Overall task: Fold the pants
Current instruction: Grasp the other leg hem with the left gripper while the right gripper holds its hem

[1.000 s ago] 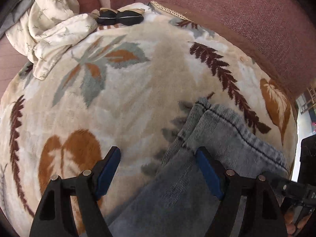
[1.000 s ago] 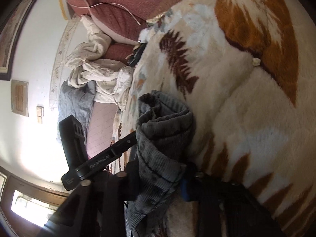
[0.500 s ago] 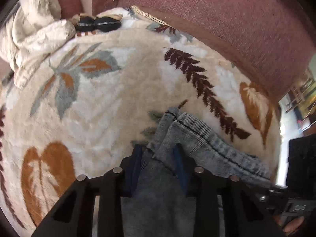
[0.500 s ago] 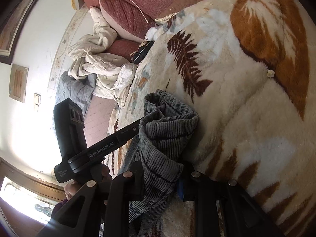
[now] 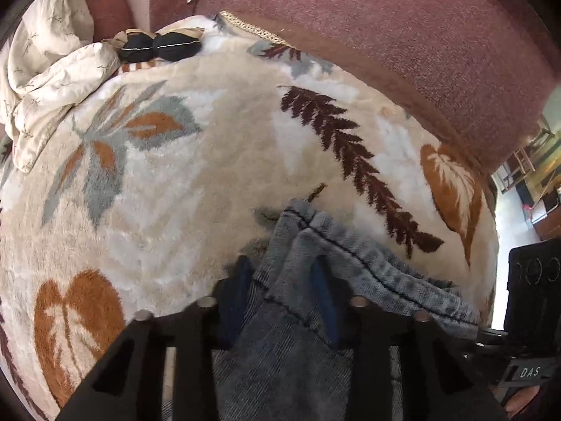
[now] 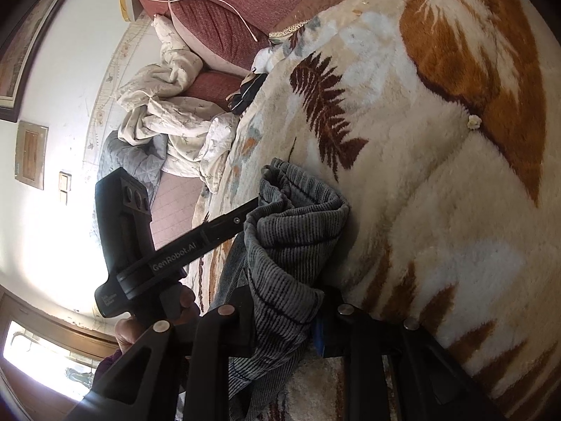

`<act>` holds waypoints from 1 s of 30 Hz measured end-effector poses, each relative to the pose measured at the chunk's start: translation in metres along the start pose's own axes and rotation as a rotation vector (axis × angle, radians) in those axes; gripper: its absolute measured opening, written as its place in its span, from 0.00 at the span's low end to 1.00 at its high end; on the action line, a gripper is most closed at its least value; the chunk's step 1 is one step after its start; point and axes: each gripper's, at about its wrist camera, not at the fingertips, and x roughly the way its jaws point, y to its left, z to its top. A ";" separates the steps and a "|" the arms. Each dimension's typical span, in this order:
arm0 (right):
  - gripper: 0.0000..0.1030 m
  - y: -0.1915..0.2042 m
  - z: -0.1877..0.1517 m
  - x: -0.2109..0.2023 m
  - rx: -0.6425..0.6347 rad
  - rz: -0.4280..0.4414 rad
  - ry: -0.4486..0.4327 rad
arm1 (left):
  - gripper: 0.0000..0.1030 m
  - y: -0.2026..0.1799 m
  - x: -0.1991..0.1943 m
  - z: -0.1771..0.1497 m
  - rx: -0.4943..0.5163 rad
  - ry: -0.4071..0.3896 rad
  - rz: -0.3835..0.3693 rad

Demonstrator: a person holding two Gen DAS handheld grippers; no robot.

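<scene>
Your left tongs (image 5: pixel 280 294) have just been closing since the earlier frame, from spread wide over the cloth to pinching the hem end of the grey denim pants (image 5: pixel 350 263); the blue pads (image 5: pixel 324 301) now press folded fabric between them. Your right tongs (image 6: pixel 284 319) have been closing a little too, and they pinch a bunched fold of the same pants (image 6: pixel 291 238), fabric draped over the jaws and hanging below. Pants lie on the plush leaf-print blanket (image 5: pixel 175 193), near its front edge, with the stitched seam running off to the right in the left wrist view. Right wrist view shows your left hand (image 6: pixel 154 319) wrapped around the handle of the other tool, just beside the bunched denim. Behind the blanket sits a maroon sofa back (image 5: pixel 385 35). Crumpled cream sheet (image 5: pixel 45 80) lies at the blanket's far left corner, touching it. Two black rounded items (image 5: pixel 159 47) rest at the blanket's far edge beside the sheet; can't tell what they are.
</scene>
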 end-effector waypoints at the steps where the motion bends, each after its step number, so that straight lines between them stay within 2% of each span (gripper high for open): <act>1: 0.22 0.001 0.000 0.000 -0.003 0.000 -0.002 | 0.25 -0.001 0.000 0.000 0.000 -0.003 -0.004; 6: 0.23 0.010 -0.003 -0.002 -0.054 -0.017 -0.016 | 0.11 -0.003 -0.011 -0.005 0.008 -0.046 0.010; 11: 0.22 0.022 -0.005 -0.007 -0.110 -0.022 -0.040 | 0.10 0.004 -0.036 -0.011 -0.054 -0.119 -0.029; 18: 0.22 0.066 -0.020 -0.022 -0.290 -0.002 -0.105 | 0.10 0.020 -0.100 -0.029 -0.127 -0.267 -0.075; 23: 0.22 0.104 -0.042 -0.031 -0.447 0.047 -0.126 | 0.10 0.034 -0.154 -0.063 -0.177 -0.362 -0.083; 30: 0.22 0.148 -0.089 -0.024 -0.600 0.153 -0.031 | 0.10 0.062 -0.204 -0.134 -0.291 -0.430 -0.047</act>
